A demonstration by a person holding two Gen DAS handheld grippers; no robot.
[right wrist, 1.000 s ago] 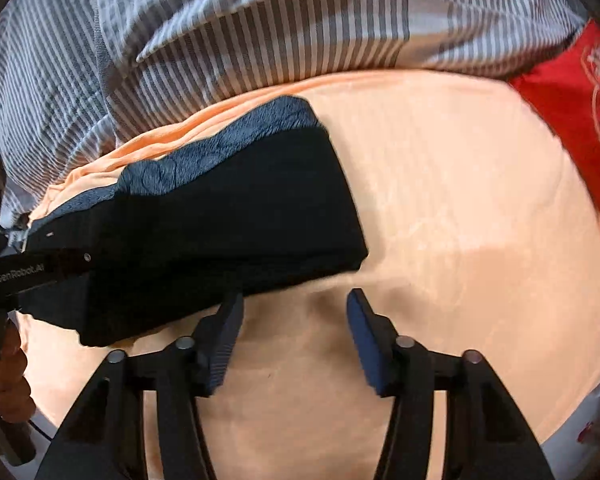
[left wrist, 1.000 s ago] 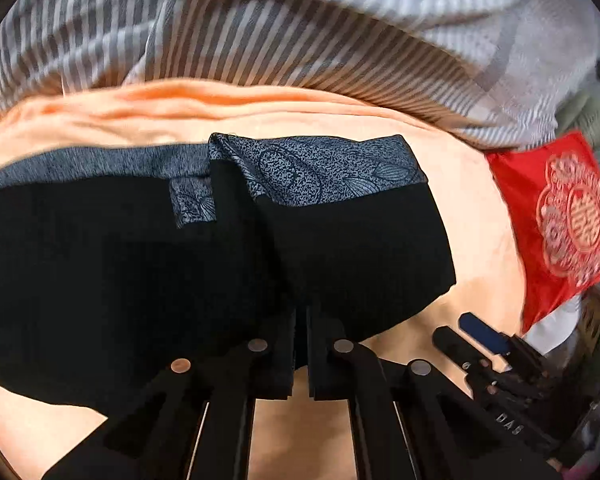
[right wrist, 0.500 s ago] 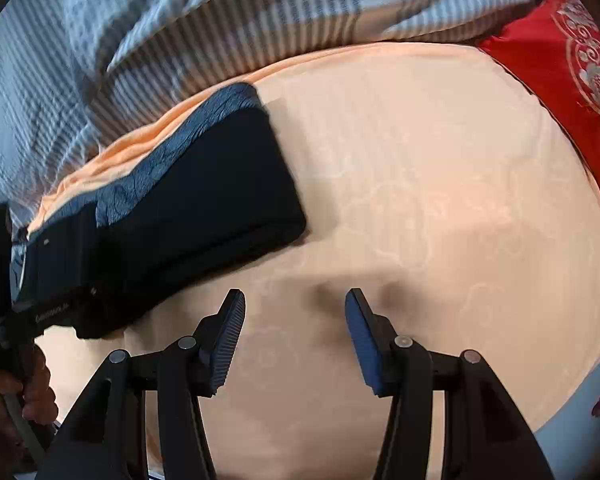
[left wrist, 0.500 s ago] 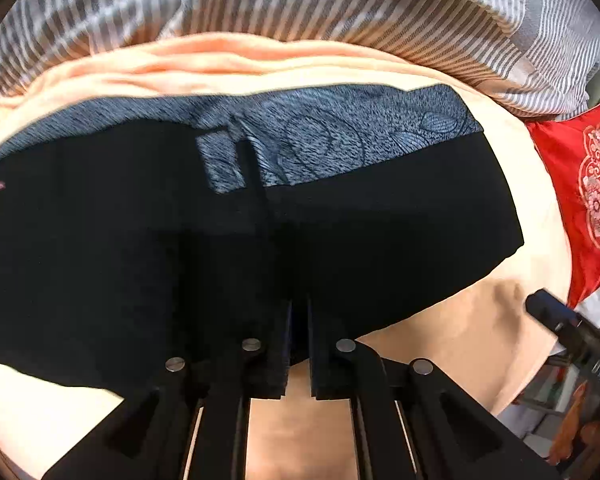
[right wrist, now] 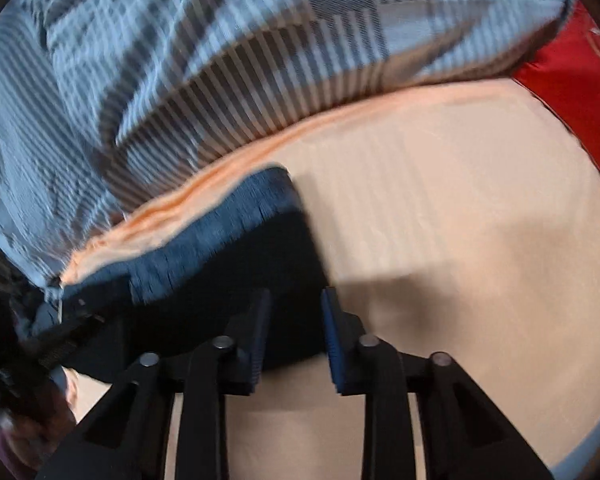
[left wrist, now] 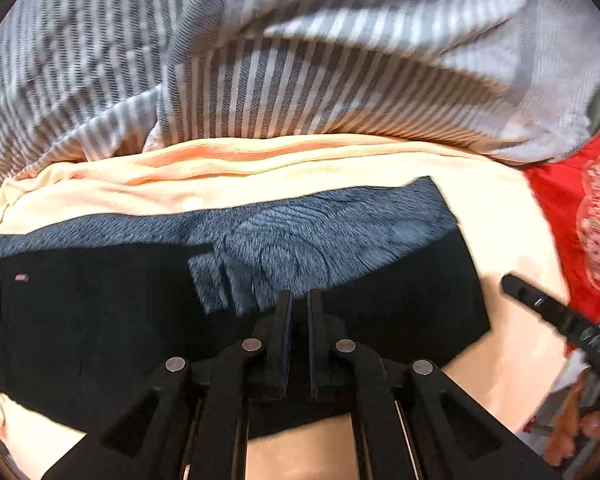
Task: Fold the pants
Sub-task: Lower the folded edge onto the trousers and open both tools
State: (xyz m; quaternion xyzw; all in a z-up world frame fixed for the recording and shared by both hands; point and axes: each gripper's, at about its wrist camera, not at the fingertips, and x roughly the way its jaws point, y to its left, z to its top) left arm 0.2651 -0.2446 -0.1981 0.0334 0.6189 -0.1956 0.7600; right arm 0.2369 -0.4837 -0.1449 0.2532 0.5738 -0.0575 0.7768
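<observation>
The pants (left wrist: 112, 320) lie flat on the peach sheet (left wrist: 180, 196) of the bed, black cloth with a grey-blue patterned waistband (left wrist: 320, 236) along the far edge, one layer already doubled over the other so the bundle ends in a squared right-hand edge. I judge the fold is partly made and wants another pass.

My left tongs (left wrist: 298, 300) sit over the near middle of the pants, close to the waistband, jaws drawn almost together with only a thin slit between them. Black cloth fills the view around the fingers, but whether any is pinched in that slit I cannot tell. I take it I hold there to pin the bundle down, so it does not slide on the smooth sheet.

My right tongs (right wrist: 296, 304) are released, jaws well apart, straddling the near right corner of the pants (right wrist: 228, 280). The left finger is over the cloth, the right over bare sheet. That placement suits taking the free edge for the coming fold.

Beyond the sheet a grey striped duvet (left wrist: 300, 72) is heaped at the back, and a red cushion (left wrist: 572, 220) lies off to the right, both apart from the pants.
</observation>
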